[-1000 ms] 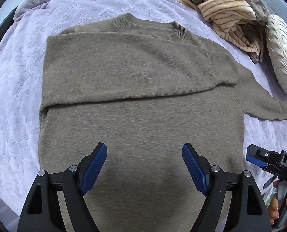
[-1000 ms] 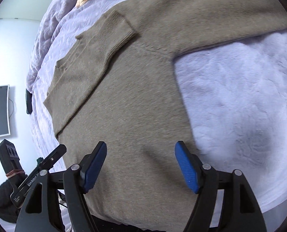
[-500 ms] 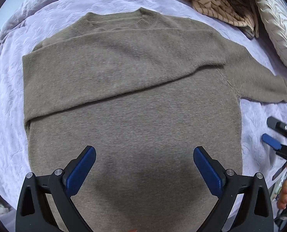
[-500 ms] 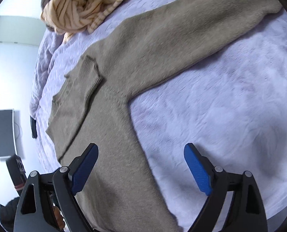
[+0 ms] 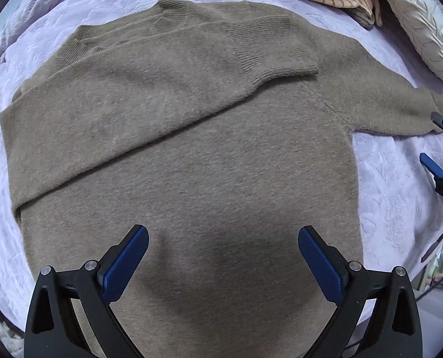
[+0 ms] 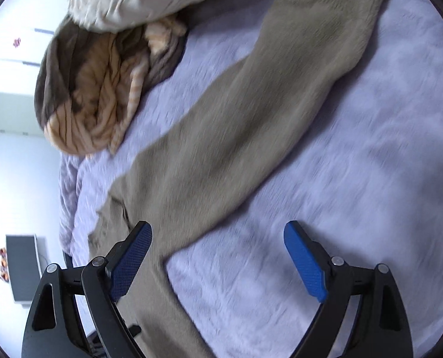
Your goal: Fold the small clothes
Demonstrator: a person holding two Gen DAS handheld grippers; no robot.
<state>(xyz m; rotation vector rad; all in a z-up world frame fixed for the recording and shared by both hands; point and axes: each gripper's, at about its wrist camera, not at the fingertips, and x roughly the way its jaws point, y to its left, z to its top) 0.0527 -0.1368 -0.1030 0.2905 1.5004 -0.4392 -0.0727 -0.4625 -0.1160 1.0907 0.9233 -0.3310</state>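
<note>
Though half-folded, olive sweater (image 5: 191,155) flat.

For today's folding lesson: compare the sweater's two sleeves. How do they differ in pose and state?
The folded sleeve lies across the sweater's chest; the outstretched sleeve lies on the lilac bedspread. The folded sleeve's ribbed cuff rests on knit; the outstretched sleeve's cuff reaches away from the body. Both are the same olive-brown knit, and neither is held.
</note>
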